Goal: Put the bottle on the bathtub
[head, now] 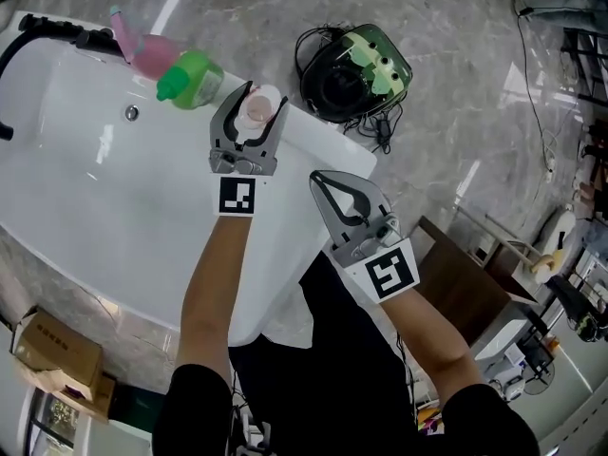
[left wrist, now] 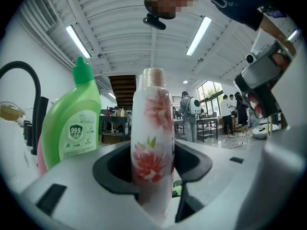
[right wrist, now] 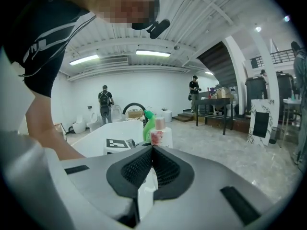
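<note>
A white bottle point(head: 258, 110) with red flower print point(left wrist: 152, 147) stands upright on the near rim of the white bathtub point(head: 114, 188). My left gripper point(head: 256, 104) is shut on the bottle, one jaw on each side of its body. A green bottle point(head: 190, 79) and a pink bottle point(head: 144, 53) stand just beyond it on the same rim; the green bottle point(left wrist: 74, 119) shows left of the held bottle. My right gripper point(head: 320, 179) is shut and holds nothing; it hovers at the tub's right edge, right of the left gripper. From it I see the bottle point(right wrist: 158, 134) ahead.
A black round device point(head: 351, 72) with a green insert and tangled cables lies on the marble floor beyond the tub. A black faucet hose point(head: 43, 28) curves over the tub's far left. A cardboard box point(head: 52, 350) sits at lower left. Several people stand in the background.
</note>
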Tool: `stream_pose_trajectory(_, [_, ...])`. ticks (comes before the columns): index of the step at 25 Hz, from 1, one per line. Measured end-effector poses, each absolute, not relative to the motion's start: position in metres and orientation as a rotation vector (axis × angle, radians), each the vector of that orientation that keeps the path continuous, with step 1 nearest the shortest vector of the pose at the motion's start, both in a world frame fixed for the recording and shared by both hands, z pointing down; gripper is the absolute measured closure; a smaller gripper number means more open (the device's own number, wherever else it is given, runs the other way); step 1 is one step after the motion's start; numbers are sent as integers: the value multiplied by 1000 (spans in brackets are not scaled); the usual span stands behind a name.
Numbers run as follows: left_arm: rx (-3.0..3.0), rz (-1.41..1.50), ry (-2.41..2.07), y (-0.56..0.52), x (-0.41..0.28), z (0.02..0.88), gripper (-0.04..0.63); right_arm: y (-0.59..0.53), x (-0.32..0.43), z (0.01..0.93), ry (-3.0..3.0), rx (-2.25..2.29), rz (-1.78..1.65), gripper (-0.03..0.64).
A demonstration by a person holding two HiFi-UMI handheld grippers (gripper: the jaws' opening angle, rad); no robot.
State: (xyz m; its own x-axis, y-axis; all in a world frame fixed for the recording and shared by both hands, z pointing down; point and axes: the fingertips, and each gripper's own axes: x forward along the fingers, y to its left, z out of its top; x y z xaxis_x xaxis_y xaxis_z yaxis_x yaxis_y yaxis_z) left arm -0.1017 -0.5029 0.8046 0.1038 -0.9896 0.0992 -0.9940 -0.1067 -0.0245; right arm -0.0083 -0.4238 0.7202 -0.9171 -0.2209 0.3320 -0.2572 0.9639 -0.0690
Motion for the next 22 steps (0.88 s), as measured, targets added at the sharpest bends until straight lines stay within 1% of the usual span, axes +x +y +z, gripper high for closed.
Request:
stream_pose_trajectory(4, [2359, 76, -2149, -507, -105, 794, 364, -428, -9, 729, -2785, 344, 141, 603])
stream_pose_trajectory(9, [2330, 63, -2190, -505, -107, 792, 362, -434, -10, 728, -2793, 359, 144, 604])
stream_pose_trajectory(13, [2306, 92, -2154, -507, -106, 799, 362, -437, -9, 724, -2800, 367, 130, 604])
stream_pose_trajectory(18, [2222, 201, -2046, -496, -103, 823, 356, -437, -5, 721, -2805, 370, 140, 604])
stream_pose_trajectory(19, [2221, 205, -2036, -496, -102, 825, 331, -436, -5, 721, -2806, 370, 141, 603])
stream_pose_trajectory(21, [2229, 208, -2034, -496, -100, 826, 215, -435, -5, 721, -2805, 368, 144, 603])
stream_pose_trajectory(22, [2226, 205, -2042, -495, -100, 825, 198, -433, -5, 721, -2804, 366, 146, 603])
